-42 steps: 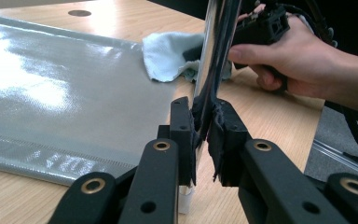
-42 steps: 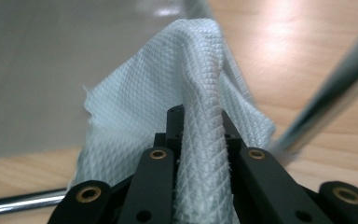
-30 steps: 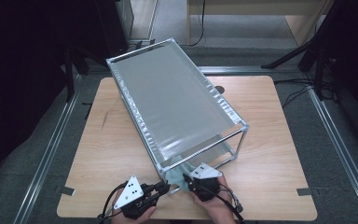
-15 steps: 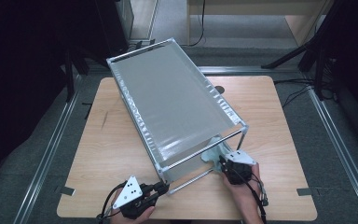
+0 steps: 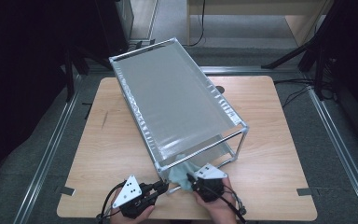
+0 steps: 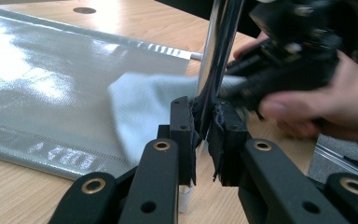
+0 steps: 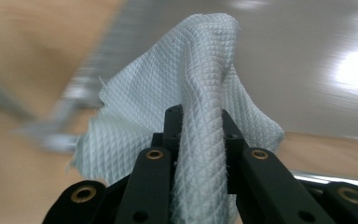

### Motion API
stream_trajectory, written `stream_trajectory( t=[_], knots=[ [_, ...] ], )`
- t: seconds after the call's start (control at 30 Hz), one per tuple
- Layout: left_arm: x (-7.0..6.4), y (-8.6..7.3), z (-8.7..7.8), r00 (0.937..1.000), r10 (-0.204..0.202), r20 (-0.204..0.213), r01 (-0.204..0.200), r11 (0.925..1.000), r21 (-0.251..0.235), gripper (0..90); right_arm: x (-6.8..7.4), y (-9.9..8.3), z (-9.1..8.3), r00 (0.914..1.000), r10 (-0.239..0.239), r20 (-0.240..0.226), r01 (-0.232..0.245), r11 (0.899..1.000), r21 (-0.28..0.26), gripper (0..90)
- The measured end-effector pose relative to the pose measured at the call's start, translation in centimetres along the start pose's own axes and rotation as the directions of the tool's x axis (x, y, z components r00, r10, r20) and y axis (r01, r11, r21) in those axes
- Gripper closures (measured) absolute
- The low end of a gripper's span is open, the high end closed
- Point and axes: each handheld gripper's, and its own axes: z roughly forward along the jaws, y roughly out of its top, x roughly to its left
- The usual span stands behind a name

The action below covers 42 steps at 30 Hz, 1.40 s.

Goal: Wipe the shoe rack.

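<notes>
The work in hand is wiping a metal-framed rack with a cloth, and the move ahead turns on how the cloth lies against the rack's near corner.

In the high view the rack runs on a long diagonal from the upper left of the frame down to the lower middle, its grey fabric shelves stretched between chrome tubes. Its near end sits just above both hands. The left gripper, low and left of centre, points right at the corner post; in the left gripper view its jaws are clamped on that chrome post, which rises straight up between the pads — so the frame is steadied at that corner.

The right gripper sits just to the right, jaws closed on the pale blue-green cloth. In the right gripper view the waffle-weave cloth is pinched in a fold between the jaws and stands up above them, with the grey lower shelf beyond, in the upper right of that frame.

So the cloth lies just to the right of the held post and at the mouth of the lower shelf, whose long axis runs away towards the upper left. The right hand is the nearer to that surface — a stroke would likely go inward along the diagonal.
</notes>
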Motion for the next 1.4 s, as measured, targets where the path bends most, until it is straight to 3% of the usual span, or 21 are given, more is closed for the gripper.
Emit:
stream_trajectory(
  t=[0.1,0.17,0.23,0.37,0.43,0.6,0.7,0.83,1.0,1.1,1.2,1.3,1.4],
  knots=[
    [0.1,0.0,-0.1,1.0,-0.002,-0.001,0.002,1.0,0.0,80.4,1.2,0.0,0.0,0.9984,-0.054,-0.019,0.054,0.999,0.001,79.0],
    [0.1,0.0,-0.1,1.0,-0.003,0.0,0.003,1.0,0.001,80.4,0.7,-0.2,-0.1,0.9987,-0.047,-0.019,0.048,0.999,0.007,79.1],
    [0.1,0.0,-0.1,1.0,-0.003,-0.001,0.003,1.0,0.001,80.4,-0.4,-0.2,-0.4,0.9999,-0.012,-0.002,0.012,1.0,0.007,79.2],
    [0.2,0.0,-0.1,1.0,0.0,-0.003,0.0,1.0,0.001,80.4,-3.4,-0.4,-1.6,0.9948,0.037,0.095,-0.037,0.999,0.007,79.6],
    [0.2,-0.1,-0.2,1.0,-0.003,-0.004,0.003,1.0,-0.001,80.4,-5.1,-0.5,-2.5,0.987,0.078,0.141,-0.08,0.997,0.01,79.7],
    [0.3,-0.1,-0.2,1.0,-0.006,-0.008,0.006,1.0,-0.002,80.4,-8.7,-1.3,-4.6,0.9619,0.12,0.246,-0.127,0.992,0.014,79.7],
    [0.3,-0.1,-0.2,0.9999,-0.005,-0.01,0.005,1.0,-0.002,80.4,-9.7,-1.8,-5.1,0.9575,0.146,0.249,-0.156,0.988,0.018,79.8],
    [0.2,-0.1,-0.1,0.9999,-0.004,-0.013,0.004,1.0,-0.002,80.5,-8.0,-2.0,-4.3,0.9732,0.106,0.204,-0.118,0.992,0.047,79.9],
    [0.2,-0.1,-0.1,0.9999,-0.005,-0.013,0.005,1.0,-0.003,80.5,-3.7,-1.4,-2.8,0.9954,0.037,0.089,-0.043,0.996,0.072,79.5],
    [0.2,-0.1,-0.1,0.9999,-0.006,-0.011,0.006,1.0,-0.004,80.4,-0.9,-1.2,-2.0,0.9997,-0.015,0.018,0.014,0.997,0.082,78.8],
    [0.2,-0.1,-0.1,0.9999,-0.005,-0.012,0.005,1.0,-0.003,80.5,1.4,-1.0,-1.3,0.9974,-0.045,-0.056,0.05,0.995,0.083,76.1],
    [0.2,-0.1,-0.1,0.9999,-0.003,-0.011,0.003,1.0,-0.003,80.5,1.4,-0.8,-1.3,0.9974,-0.036,-0.063,0.04,0.997,0.066,76.8],
    [0.2,-0.1,-0.1,0.9999,-0.002,-0.011,0.002,1.0,-0.003,80.5,-0.7,-0.9,-1.5,0.9999,0.009,-0.01,-0.008,0.998,0.069,77.7]
  ],
)
